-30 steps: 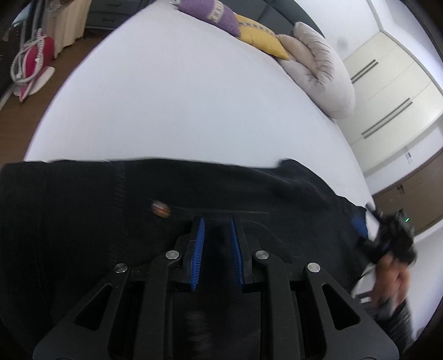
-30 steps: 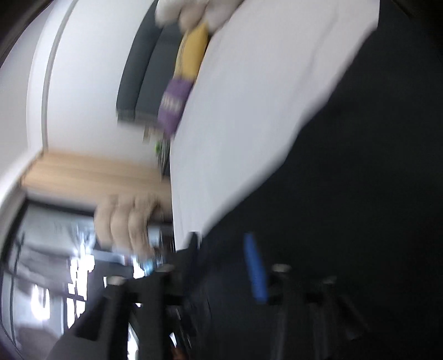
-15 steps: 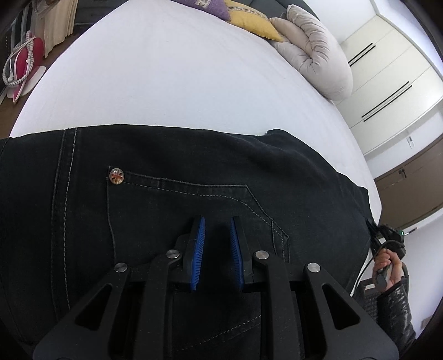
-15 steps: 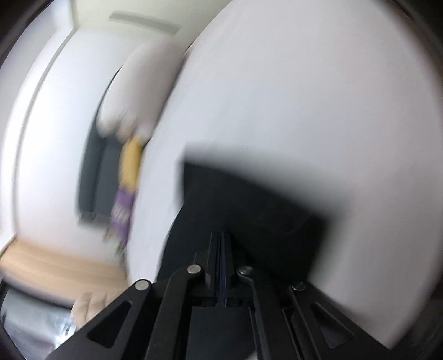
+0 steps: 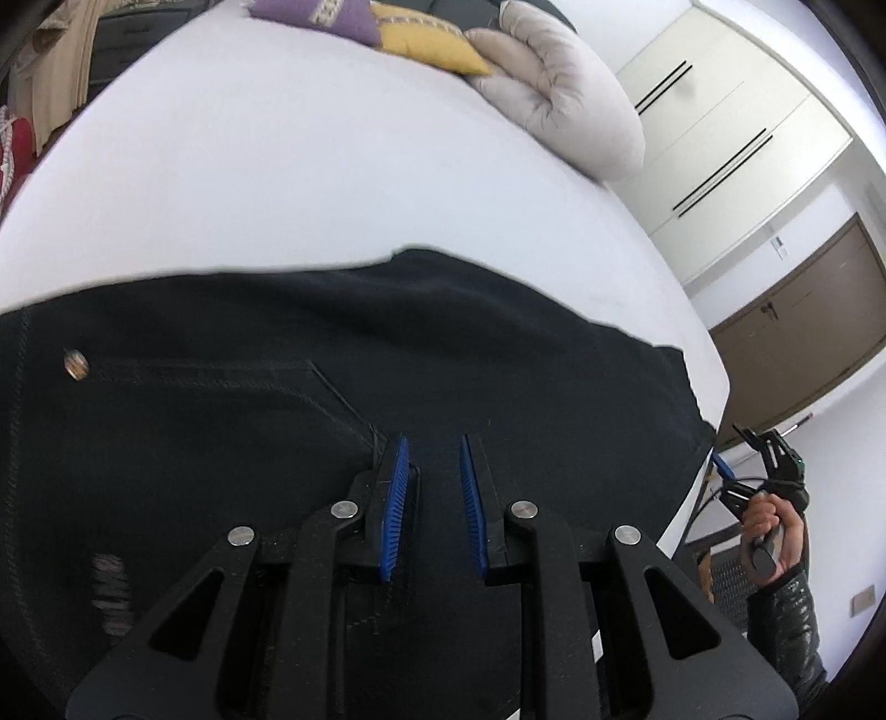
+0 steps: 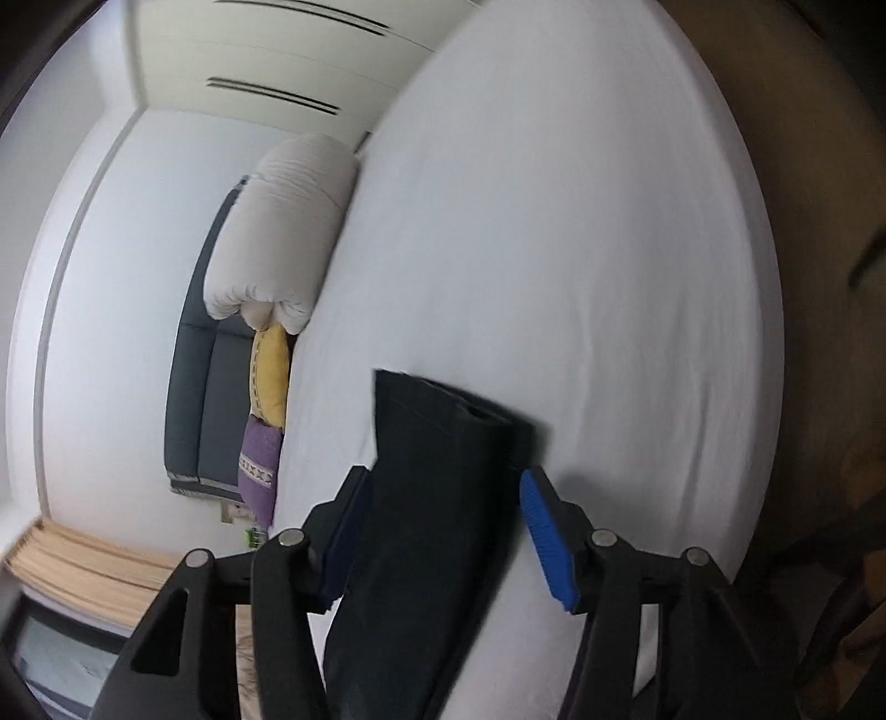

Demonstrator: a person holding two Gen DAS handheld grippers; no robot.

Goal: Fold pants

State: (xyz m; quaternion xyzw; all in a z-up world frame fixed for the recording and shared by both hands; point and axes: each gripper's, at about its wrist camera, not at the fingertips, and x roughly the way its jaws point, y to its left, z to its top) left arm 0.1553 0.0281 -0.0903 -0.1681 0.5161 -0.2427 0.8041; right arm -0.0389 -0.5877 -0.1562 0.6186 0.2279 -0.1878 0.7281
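Beyond the pants point(image 5: 387, 354) the white bed point(image 5: 288, 183) lies bare up to the headboard end, giving open passage. There a rolled duvet point(image 5: 559, 94), a yellow pillow point(image 5: 426, 44) and a purple pillow point(image 5: 315, 14) block the way (all three bunched together). The wardrobe point(image 5: 720, 111) stands close beside the bed's right edge.

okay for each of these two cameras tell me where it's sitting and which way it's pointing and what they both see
Left wrist: sits on the left gripper, low over the black pants, looking across the white bed toward pillows and wardrobe; the person's right hand with the right gripper shows at the bed's edge.
Right wrist: sits on the right gripper, rolled sideways, looking along a pant leg up the bed; no hand visible.
Shared: pants, bed, grey pillow, yellow and purple cushions.
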